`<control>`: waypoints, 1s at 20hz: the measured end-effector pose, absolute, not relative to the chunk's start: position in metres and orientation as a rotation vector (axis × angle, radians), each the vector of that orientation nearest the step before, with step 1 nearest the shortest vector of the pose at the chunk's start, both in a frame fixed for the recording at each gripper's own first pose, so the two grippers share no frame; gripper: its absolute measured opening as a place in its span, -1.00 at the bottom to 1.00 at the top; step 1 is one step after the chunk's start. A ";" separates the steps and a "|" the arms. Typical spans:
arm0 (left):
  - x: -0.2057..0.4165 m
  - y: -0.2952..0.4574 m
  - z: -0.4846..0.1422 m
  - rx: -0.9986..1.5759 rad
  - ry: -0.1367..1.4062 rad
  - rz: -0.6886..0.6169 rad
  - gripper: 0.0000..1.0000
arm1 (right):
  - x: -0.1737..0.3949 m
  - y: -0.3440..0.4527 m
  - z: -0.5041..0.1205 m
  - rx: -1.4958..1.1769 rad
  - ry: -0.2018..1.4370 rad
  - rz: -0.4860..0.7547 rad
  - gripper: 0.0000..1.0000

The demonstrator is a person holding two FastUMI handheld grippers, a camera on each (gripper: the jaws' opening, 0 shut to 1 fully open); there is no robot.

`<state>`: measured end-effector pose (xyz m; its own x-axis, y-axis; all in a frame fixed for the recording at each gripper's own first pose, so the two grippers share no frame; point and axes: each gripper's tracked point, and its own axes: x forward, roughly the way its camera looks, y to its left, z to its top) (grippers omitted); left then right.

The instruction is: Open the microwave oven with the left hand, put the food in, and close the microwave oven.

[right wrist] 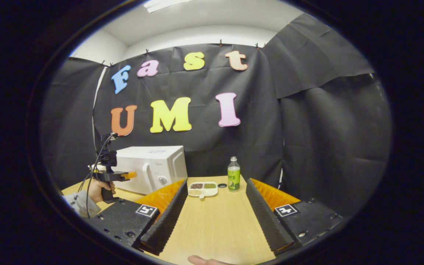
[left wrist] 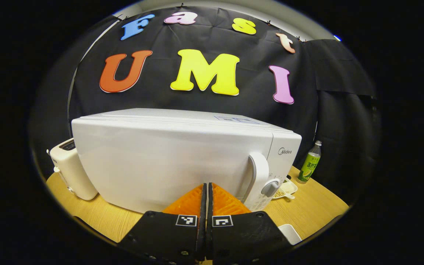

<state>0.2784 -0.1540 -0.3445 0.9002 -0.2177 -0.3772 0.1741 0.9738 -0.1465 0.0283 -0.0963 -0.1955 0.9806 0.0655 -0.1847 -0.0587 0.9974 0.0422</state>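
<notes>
Left hand-held gripper [left wrist: 206,191] closed, empty, faces microwave [left wrist: 182,158]; handle [left wrist: 257,173] at 2 o'clock, door unopened. Right hand-held gripper [right wrist: 215,206] spread wide, aimed at food tray [right wrist: 203,188] at 12 o'clock, likely ready for pickup.

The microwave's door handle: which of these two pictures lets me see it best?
The left gripper view. There the door handle is close and large, standing upright beside the knob on the shut microwave. In the right gripper view the microwave sits far off, and its handle is just a small pale strip.
</notes>
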 end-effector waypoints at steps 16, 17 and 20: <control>0.128 -0.087 -0.203 -0.107 0.318 -0.090 0.90 | -0.015 -0.063 -0.142 0.091 0.107 0.035 1.00; 0.120 -0.084 -0.189 -0.089 0.301 -0.103 0.90 | -0.018 -0.062 -0.138 0.091 0.102 0.035 1.00; 0.094 -0.058 -0.153 -0.009 0.259 -0.081 0.90 | -0.030 -0.060 -0.123 0.085 0.075 0.026 0.84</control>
<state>0.0935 -0.0581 -0.1526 0.9633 -0.0811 -0.2559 0.0787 0.9967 -0.0196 -0.0299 -0.0604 -0.1231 0.9969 0.0292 -0.0733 -0.0229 0.9960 0.0863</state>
